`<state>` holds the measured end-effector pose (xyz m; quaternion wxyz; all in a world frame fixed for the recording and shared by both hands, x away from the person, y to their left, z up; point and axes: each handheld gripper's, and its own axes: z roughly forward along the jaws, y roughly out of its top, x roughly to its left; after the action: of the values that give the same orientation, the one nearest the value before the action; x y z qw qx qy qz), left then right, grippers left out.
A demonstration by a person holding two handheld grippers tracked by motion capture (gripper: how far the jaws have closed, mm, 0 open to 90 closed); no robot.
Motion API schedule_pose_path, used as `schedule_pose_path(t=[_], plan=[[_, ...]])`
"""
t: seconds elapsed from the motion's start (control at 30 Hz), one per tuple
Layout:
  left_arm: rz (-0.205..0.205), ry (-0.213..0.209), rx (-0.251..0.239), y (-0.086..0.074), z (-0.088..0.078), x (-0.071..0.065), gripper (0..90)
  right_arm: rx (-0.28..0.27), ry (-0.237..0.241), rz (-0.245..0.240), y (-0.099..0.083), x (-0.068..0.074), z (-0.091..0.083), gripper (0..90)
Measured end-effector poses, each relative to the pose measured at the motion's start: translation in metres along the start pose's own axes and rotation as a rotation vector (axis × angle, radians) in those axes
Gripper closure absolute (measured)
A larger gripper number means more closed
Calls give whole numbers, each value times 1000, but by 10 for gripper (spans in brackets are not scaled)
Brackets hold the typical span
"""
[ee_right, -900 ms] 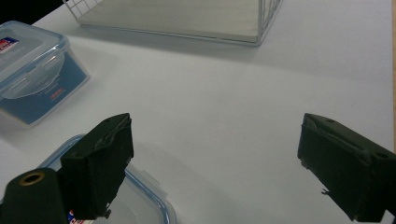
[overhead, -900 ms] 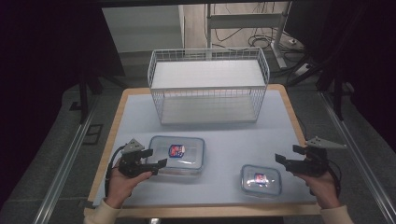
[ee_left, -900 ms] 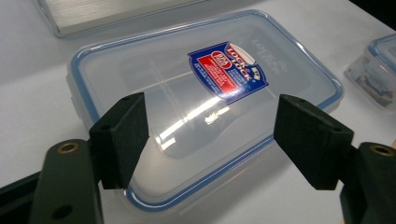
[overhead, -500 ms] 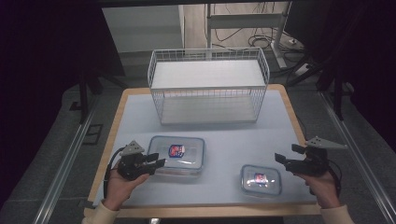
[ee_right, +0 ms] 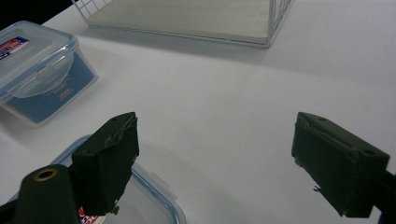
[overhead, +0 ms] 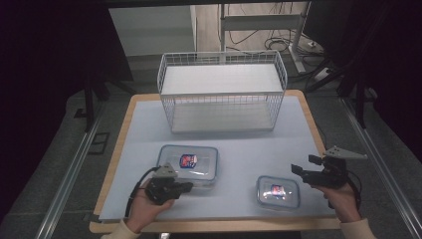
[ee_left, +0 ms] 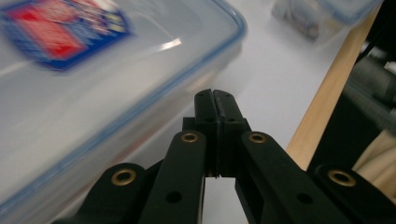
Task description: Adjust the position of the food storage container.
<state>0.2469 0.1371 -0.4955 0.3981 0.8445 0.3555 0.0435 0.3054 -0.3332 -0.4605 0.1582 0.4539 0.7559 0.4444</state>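
Two lidded plastic food containers on a pale mat over a wooden table, white wire basket at the far side.

Large container, clear with blue-trimmed lid and red-and-blue label, lying left of centre on the near half of the mat; long axis across the table, left to right. Small container of the same kind, right of centre and nearer the front edge, well apart from the large one.

Left gripper just beside the near front edge of the large container, pointing toward it at a slant; jaws pressed together, nothing between them, as seen in the left gripper view. Large container there to the left of the closed tips; contact not determinable.

Right gripper just right of the small container, jaws spread wide and empty; small container in the right gripper view low beside one jaw, not between the two.

Judged nearest pairings: left hand to large container, right hand to small container; leftward shift likely needed to bracket the small one.
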Motion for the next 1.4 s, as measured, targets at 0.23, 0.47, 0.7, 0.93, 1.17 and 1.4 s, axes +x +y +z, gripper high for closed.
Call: schedule_pose_path(t=[0.23,0.47,0.7,0.93,1.17,1.4], plan=[[62,29,58,8,35,-11,900,12,7,-9,0,3,3,148],[54,31,54,23,49,-8,900,13,5,-5,-1,0,4,152],[42,43,67,36,66,-2,900,13,4,-1,-2,0,3,154],[22,28,28,30,51,-6,900,19,3,-2,-3,0,4,156],[-96,105,-102,-12,-25,16,900,15,17,-8,-1,3,2,157],[-238,229,-140,-43,-64,58,900,13,29,-20,4,8,4,156]])
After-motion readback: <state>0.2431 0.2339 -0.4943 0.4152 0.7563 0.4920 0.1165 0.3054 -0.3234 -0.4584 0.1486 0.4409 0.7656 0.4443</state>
